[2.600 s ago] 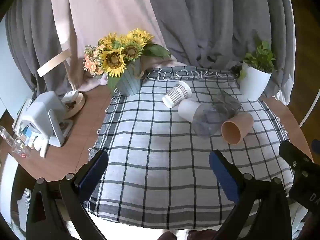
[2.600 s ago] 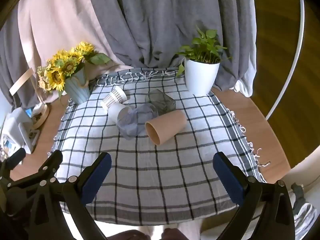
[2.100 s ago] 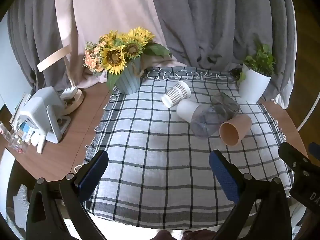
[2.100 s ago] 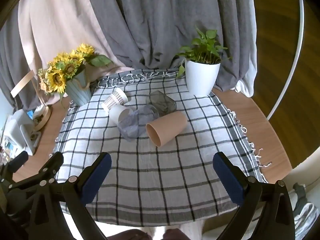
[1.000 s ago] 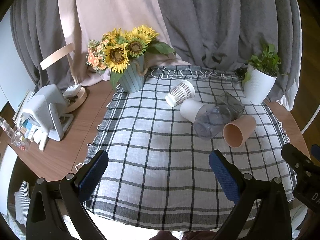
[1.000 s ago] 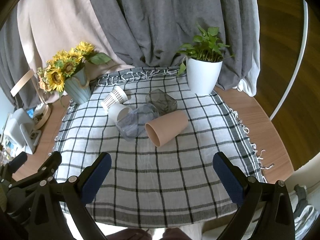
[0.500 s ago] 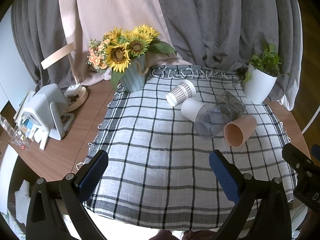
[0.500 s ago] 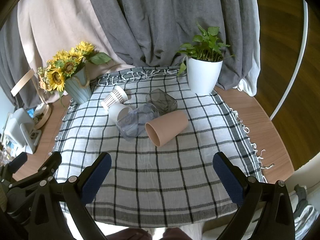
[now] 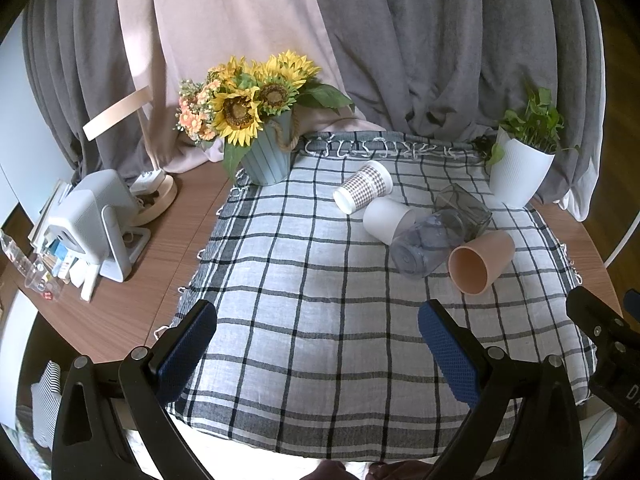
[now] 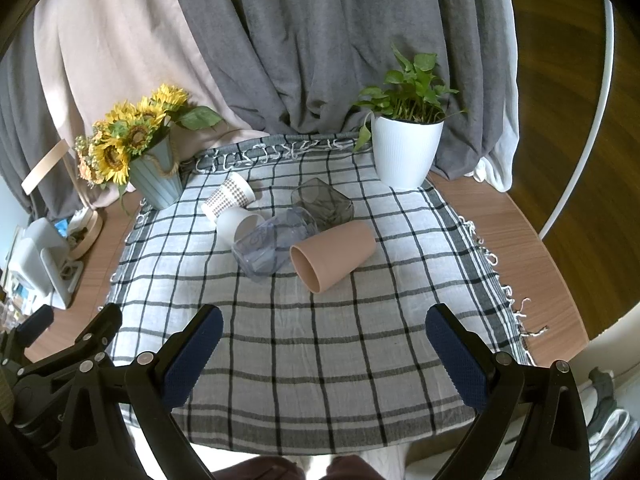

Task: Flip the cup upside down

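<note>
Several cups lie on their sides in a cluster on the checked cloth [image 10: 320, 344]: a tan cup [image 10: 334, 252] [image 9: 480, 262], a clear bluish glass [image 10: 272, 244] [image 9: 428, 242], a dark glass [image 10: 324, 202] [image 9: 464, 210], a plain white cup [image 10: 238, 222] [image 9: 386, 218] and a patterned paper cup [image 10: 228, 196] [image 9: 362, 190]. My left gripper [image 9: 316, 344] is open and empty above the cloth's near edge. My right gripper [image 10: 324, 348] is open and empty, near the front edge, short of the tan cup.
A sunflower vase [image 9: 266, 160] [image 10: 156, 182] stands at the cloth's back left. A white potted plant [image 10: 404, 152] [image 9: 520, 172] stands at the back right. White devices [image 9: 96, 224] and clutter sit on the wooden table [image 9: 160, 280] to the left. Curtains hang behind.
Both grippers have drifted only slightly; the views shift a little. The cups have not moved and both grippers stay open.
</note>
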Demonstrator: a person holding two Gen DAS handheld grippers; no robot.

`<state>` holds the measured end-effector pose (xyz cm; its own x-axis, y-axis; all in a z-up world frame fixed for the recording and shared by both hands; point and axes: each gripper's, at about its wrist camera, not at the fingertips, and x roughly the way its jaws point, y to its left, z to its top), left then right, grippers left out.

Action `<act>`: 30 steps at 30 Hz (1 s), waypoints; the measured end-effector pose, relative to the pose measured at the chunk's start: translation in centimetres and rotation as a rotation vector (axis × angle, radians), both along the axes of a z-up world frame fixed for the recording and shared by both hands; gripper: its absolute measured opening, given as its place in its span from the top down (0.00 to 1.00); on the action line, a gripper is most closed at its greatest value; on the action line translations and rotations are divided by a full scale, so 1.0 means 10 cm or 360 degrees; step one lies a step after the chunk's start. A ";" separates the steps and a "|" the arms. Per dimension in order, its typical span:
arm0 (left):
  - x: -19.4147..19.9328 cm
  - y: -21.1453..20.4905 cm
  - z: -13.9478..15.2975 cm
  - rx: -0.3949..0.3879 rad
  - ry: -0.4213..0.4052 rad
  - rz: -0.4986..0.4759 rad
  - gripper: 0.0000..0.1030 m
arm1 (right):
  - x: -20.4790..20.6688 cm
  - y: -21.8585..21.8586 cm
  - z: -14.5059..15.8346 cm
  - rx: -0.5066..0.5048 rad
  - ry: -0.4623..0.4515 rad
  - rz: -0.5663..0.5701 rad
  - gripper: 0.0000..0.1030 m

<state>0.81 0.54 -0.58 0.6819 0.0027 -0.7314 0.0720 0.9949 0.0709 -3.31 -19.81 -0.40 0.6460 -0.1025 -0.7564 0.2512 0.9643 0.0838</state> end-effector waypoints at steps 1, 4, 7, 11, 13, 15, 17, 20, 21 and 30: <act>0.00 0.00 0.00 0.0001 0.0000 0.0001 0.00 | 0.00 0.00 0.00 0.0000 0.0002 0.0001 0.01; 0.00 0.00 0.00 0.0000 0.0001 0.0002 0.00 | 0.00 0.00 0.00 0.0001 0.0002 0.0001 0.01; 0.00 0.00 0.00 0.0000 0.0001 0.0004 0.00 | 0.01 -0.02 -0.01 0.0002 0.0003 0.0001 0.01; 0.00 0.00 -0.01 0.0001 0.0001 0.0003 0.00 | 0.02 -0.02 -0.02 0.0005 0.0005 0.0001 0.01; 0.00 0.01 -0.01 0.0001 0.0002 0.0004 0.00 | 0.02 -0.02 -0.03 0.0005 0.0008 0.0003 0.01; 0.02 0.02 -0.01 0.0006 0.0006 0.0009 0.00 | 0.04 -0.03 -0.05 0.0010 0.0014 0.0010 0.01; 0.06 0.03 -0.02 0.0013 0.0010 0.0019 0.00 | 0.09 -0.02 -0.07 0.0014 0.0025 0.0028 0.01; 0.16 0.05 -0.05 0.0023 0.0038 0.0056 0.00 | 0.20 0.00 -0.11 0.0030 0.0050 0.0072 0.01; 0.20 0.06 -0.06 0.0022 0.0055 0.0068 0.00 | 0.25 0.02 -0.12 0.0037 0.0061 0.0092 0.01; 0.61 0.19 -0.19 0.0045 0.0141 0.0260 0.00 | 0.84 0.15 -0.25 0.0100 0.0196 0.0266 0.01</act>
